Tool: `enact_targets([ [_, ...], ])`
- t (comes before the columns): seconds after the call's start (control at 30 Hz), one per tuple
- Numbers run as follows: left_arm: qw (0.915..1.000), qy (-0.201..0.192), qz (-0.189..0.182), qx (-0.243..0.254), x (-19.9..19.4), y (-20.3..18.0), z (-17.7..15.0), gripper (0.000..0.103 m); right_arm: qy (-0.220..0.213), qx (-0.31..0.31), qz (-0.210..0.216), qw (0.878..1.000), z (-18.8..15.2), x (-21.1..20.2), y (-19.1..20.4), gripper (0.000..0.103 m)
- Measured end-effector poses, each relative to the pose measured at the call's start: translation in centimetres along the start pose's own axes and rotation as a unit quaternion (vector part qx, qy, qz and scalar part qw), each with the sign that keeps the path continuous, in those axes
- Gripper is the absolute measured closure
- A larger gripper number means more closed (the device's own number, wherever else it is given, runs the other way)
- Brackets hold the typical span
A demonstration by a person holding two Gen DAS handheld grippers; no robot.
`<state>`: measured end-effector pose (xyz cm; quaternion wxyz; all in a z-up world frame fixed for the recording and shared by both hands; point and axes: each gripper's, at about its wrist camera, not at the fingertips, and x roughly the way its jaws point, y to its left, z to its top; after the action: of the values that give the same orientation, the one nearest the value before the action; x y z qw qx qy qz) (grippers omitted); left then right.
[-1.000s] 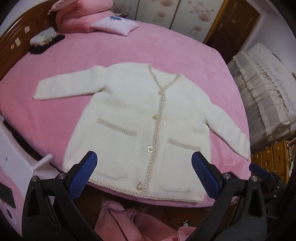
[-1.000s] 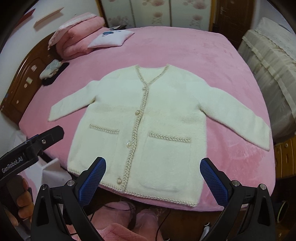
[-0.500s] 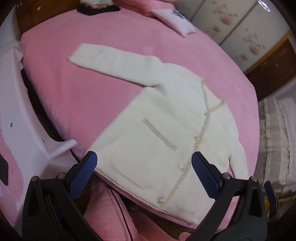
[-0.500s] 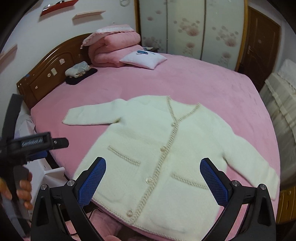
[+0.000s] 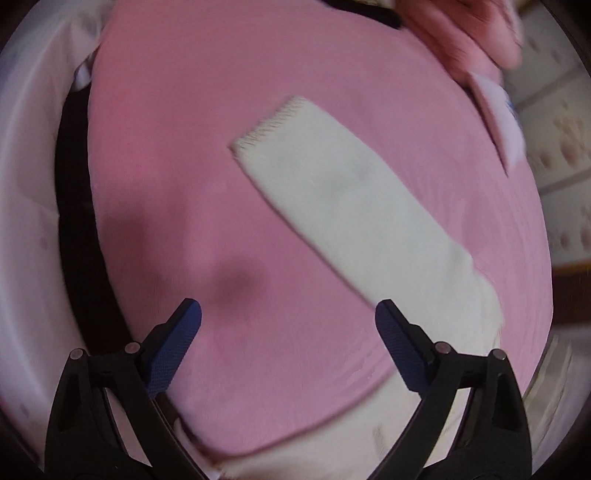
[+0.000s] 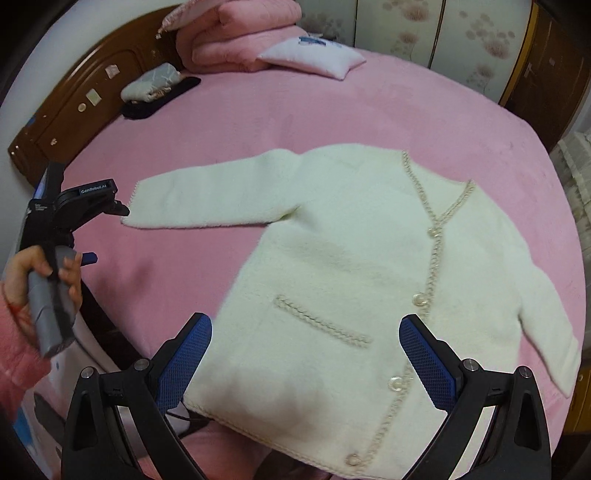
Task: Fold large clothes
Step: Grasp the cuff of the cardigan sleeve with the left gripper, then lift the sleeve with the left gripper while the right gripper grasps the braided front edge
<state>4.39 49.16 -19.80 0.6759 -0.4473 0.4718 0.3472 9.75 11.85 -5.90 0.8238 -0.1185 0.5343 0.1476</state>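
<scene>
A wide bed (image 6: 258, 122) under a pink cover fills both views and carries the work, its flat surface giving the garment room to lie open. The cream cardigan (image 6: 332, 277) lies face up and buttoned on the near half of it, hem toward the bed's edge and both sleeves stretched outward, a layout that leaves every edge reachable for a first fold. Its left-hand sleeve (image 5: 343, 206) runs out straight over bare cover, cuff away from the body, so it can be lifted and carried across the chest without dragging anything else. Pillows and a folded quilt (image 6: 240, 33) sit well apart at the headboard.

The left tool (image 5: 288, 317) points steeply down over the pink cover just beside that sleeve; its jaws stand wide but are closing, with only the cover between the blue pads, and the right pad near the sleeve's edge. Seen from the right wrist, a hand (image 6: 40, 280) in a pink cuff grips its handle, out near the cuff end of the sleeve. The right tool (image 6: 303, 339) hangs over the cardigan's lower front above the pocket trim, jaws spread wide and gripping nothing, seemingly poised for the hem.
</scene>
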Motion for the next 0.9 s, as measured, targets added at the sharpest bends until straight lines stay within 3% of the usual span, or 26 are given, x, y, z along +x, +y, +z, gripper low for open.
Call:
enact_targets([
  [0.07,0.9991,0.005,0.002,-0.043,2.7,1.8,2.7,0.02,0.021,0.006,-0.003,1.0,1.0,1.6,1.8,0.0],
  [0.13,0.9969,0.003,-0.018,-0.076,5.3,3.8,5.5,0.025,0.04,0.008,-0.006,0.999,1.7,3.0,2.6,0.0],
  [0.23,0.9958,-0.007,-0.028,-0.087,8.1,5.5,7.9,0.029,0.057,0.001,-0.015,0.998,2.5,4.4,4.0,0.0],
  [0.37,0.994,-0.02,-0.026,-0.104,11.5,7.7,10.8,0.044,0.078,-0.008,-0.034,0.996,2.5,5.8,4.8,0.0],
  [0.43,0.9932,-0.027,-0.027,-0.11,12.7,8.6,12.0,0.058,0.087,0.001,-0.04,0.995,2.1,6.1,3.5,0.0],
  [0.47,0.9935,-0.028,-0.033,-0.106,13.2,8.9,12.6,0.075,0.09,0.006,-0.042,0.995,2.0,6.5,3.4,0.0],
  [0.57,0.9946,-0.043,-0.04,-0.085,13.3,9.1,13.6,0.097,0.097,0.027,-0.046,0.994,2.1,6.1,3.0,0.0],
  [0.73,0.9933,-0.091,-0.064,-0.033,9.9,8.2,13.0,0.098,0.094,0.043,-0.049,0.993,1.4,6.2,0.1,0.0],
  [0.9,0.9809,-0.158,-0.087,0.071,2.8,4.4,9.3,0.098,0.087,0.079,-0.039,0.992,0.6,5.9,-2.8,0.0],
])
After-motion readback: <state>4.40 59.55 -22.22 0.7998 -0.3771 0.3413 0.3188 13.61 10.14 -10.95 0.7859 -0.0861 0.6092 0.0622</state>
